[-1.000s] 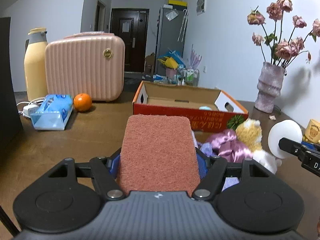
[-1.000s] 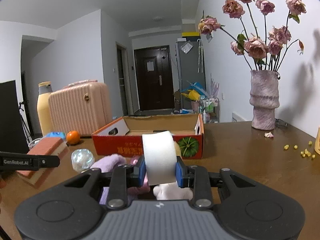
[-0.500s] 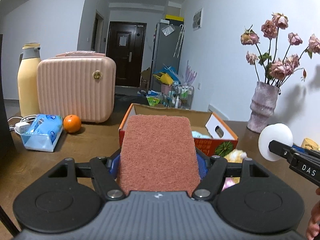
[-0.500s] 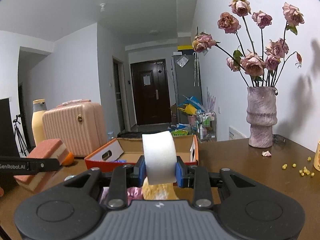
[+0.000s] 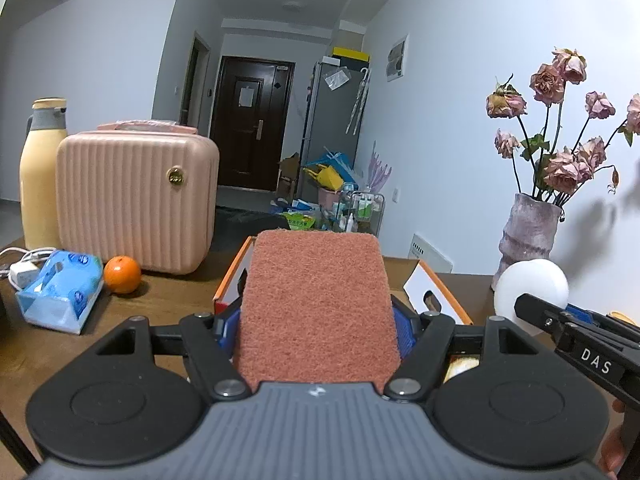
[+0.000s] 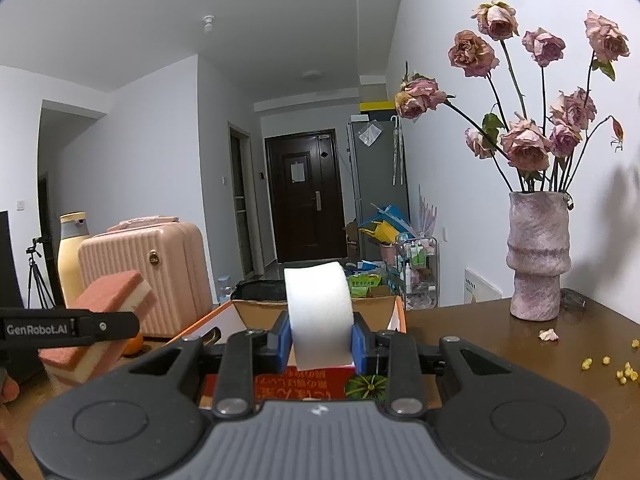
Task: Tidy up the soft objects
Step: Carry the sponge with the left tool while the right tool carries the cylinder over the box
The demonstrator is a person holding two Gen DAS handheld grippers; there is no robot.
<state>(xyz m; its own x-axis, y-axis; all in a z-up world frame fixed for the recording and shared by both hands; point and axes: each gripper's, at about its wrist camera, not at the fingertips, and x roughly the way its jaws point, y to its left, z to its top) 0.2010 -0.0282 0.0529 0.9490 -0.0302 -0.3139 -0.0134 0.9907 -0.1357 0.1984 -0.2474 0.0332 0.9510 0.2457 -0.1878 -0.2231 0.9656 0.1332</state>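
Observation:
My left gripper (image 5: pixel 316 332) is shut on a reddish scouring sponge (image 5: pixel 316 304) with a yellow foam layer, also seen in the right wrist view (image 6: pixel 108 320). It hangs above the near edge of the open orange cardboard box (image 5: pixel 436 300). My right gripper (image 6: pixel 320 340) is shut on a white foam piece (image 6: pixel 320 312), which shows as a white round shape in the left wrist view (image 5: pixel 532 292). It is held above the box (image 6: pixel 396 316) too. The box inside is mostly hidden by the sponge and the foam.
A pink case (image 5: pixel 136 200), a yellow bottle (image 5: pixel 40 176), an orange (image 5: pixel 122 274) and a blue tissue pack (image 5: pixel 60 290) stand at the table's left. A vase of dried roses (image 6: pixel 538 256) stands at the right, with yellow crumbs (image 6: pixel 624 372) nearby.
Both grippers have risen and moved forward toward the box, each keeping its load. The soft toys and cloths in front of the box have dropped out of view.

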